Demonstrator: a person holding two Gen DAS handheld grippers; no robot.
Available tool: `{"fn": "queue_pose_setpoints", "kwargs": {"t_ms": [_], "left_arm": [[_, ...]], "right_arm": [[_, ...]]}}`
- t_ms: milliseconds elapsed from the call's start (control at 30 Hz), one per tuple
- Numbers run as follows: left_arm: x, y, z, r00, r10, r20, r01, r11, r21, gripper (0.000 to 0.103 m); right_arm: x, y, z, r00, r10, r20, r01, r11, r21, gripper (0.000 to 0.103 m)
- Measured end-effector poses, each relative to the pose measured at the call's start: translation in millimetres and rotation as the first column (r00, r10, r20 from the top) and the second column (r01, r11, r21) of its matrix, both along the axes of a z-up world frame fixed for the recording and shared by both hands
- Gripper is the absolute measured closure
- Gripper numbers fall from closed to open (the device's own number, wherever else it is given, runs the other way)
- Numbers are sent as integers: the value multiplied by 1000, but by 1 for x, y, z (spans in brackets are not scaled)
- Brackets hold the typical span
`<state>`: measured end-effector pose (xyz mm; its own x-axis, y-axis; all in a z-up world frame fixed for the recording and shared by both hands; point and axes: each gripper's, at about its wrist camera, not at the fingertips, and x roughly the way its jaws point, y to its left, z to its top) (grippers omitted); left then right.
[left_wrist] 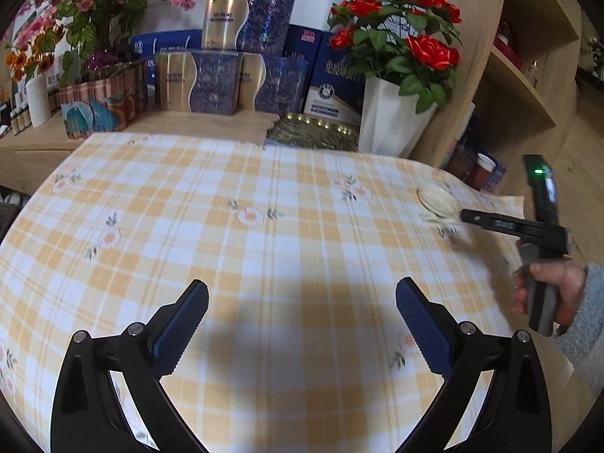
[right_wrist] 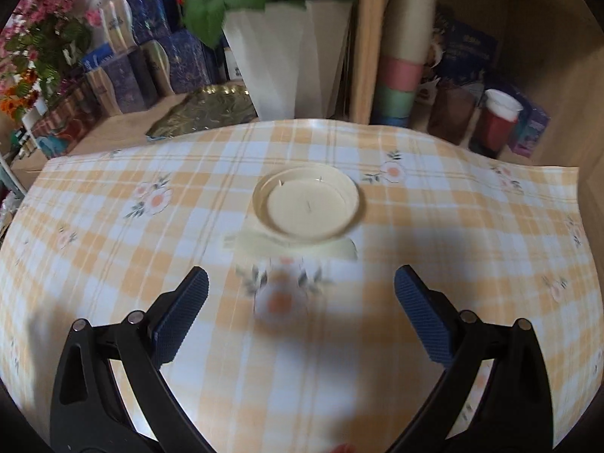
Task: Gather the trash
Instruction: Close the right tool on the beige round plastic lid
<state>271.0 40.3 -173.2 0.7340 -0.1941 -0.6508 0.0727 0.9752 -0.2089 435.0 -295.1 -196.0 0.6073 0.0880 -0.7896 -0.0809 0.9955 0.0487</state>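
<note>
In the left wrist view, the left gripper (left_wrist: 302, 324) is held wide apart over the checked cloth (left_wrist: 234, 234). The lid (left_wrist: 438, 198) is seen far right, just beside the right gripper's fingertips (left_wrist: 466, 216), with boxes (left_wrist: 211, 79) and a white vase (left_wrist: 392, 120) behind.

In the right wrist view, the right gripper (right_wrist: 302, 321) is spread, empty; the lid (right_wrist: 306, 204) lies ahead, unobstructed, before stacked cups (right_wrist: 404, 53).

A lived-in home room. A table wears a yellow checked tablecloth (left_wrist: 226, 204) with small flowers; past its far edge a wooden sideboard (left_wrist: 211, 122) carries gift boxes (left_wrist: 211, 83), red roses in a white vase (left_wrist: 392, 113) and pink flowers (left_wrist: 87, 3). Beside the far right corner, a wooden shelf (right_wrist: 490, 87) holds stacked cups (right_wrist: 404, 53).
</note>
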Motion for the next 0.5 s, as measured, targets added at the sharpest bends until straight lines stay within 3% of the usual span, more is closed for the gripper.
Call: {"fn": "queue_pose_setpoints", "kwargs": {"t_ms": [267, 500], "left_arm": [[24, 1, -1, 999, 47, 18, -48, 998, 30, 6], [41, -19, 0, 999, -24, 32, 21, 997, 75, 6]], "right_arm": [[61, 13, -24, 995, -63, -82, 61, 998, -29, 6], [86, 15, -39, 983, -100, -157, 92, 994, -54, 7]]}}
